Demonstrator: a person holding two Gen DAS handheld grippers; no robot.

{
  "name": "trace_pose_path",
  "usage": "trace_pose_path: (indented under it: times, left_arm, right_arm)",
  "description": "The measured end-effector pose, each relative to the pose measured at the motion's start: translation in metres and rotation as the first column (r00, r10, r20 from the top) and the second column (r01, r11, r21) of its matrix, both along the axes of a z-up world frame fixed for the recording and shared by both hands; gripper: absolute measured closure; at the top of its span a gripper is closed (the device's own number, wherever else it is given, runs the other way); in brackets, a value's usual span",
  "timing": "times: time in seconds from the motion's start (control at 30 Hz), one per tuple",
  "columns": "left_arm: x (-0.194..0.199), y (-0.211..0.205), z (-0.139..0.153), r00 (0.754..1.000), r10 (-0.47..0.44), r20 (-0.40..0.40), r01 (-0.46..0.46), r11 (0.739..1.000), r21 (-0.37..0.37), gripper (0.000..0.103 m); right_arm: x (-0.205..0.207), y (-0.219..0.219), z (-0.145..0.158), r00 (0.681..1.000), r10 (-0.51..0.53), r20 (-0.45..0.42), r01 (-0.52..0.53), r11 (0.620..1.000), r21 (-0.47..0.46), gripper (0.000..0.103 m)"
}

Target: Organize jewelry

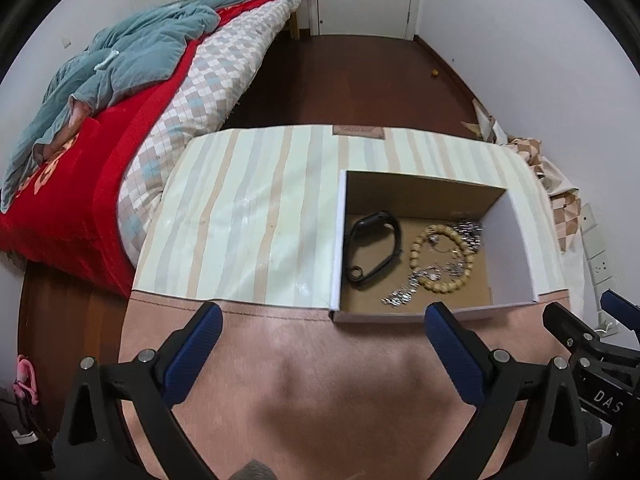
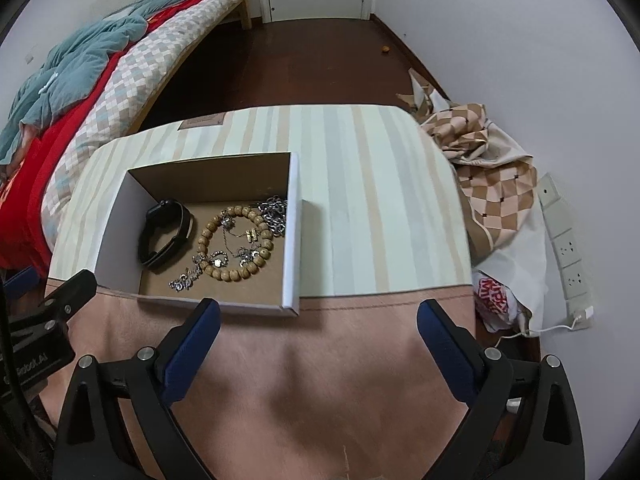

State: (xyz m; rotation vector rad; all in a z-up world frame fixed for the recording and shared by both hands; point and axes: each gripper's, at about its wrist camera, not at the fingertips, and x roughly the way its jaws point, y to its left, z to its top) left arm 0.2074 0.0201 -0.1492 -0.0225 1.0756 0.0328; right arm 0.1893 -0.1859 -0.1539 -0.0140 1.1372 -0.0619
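Observation:
An open cardboard box (image 1: 516, 248) (image 2: 292, 232) stands on the striped table cover. Inside lie a black wristband (image 1: 374, 246) (image 2: 164, 232), a ring of wooden beads (image 1: 440, 258) (image 2: 236, 246) and tangled silver chains (image 1: 400, 298) (image 2: 274, 212). My left gripper (image 1: 324, 324) hovers over the pink front part of the cover, just before the box's near wall, jaws wide open and empty. My right gripper (image 2: 318, 318) hangs over the same pink strip to the right of the box's front corner, also wide open with nothing between its blue pads (image 2: 200, 336).
The table cover (image 1: 248, 216) (image 2: 372, 200) is striped at the back and pink in front. A bed with a red blanket (image 1: 92, 160) lies to the left. Checked cloth (image 2: 496, 184) and a power strip (image 2: 568, 252) sit at the right by the wall. Dark floor lies beyond.

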Motion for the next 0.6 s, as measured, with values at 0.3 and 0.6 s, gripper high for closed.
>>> trace_pose_path:
  times: [0.3, 0.6]
  left_arm:
    - [-0.046, -0.008, 0.056, 0.996, -0.032, 0.081, 0.032, 0.999, -0.001, 0.0]
    - [-0.094, -0.002, 0.122, 0.984, -0.027, 0.178, 0.028, 1.0, -0.004, 0.0]
  right_arm:
    - [-0.051, -0.007, 0.064, 0.995, -0.011, 0.103, 0.012, 1.0, -0.01, 0.003]
    - [-0.11, -0.004, 0.139, 0.979, -0.005, 0.202, 0.003, 1.0, 0.008, 0.003]
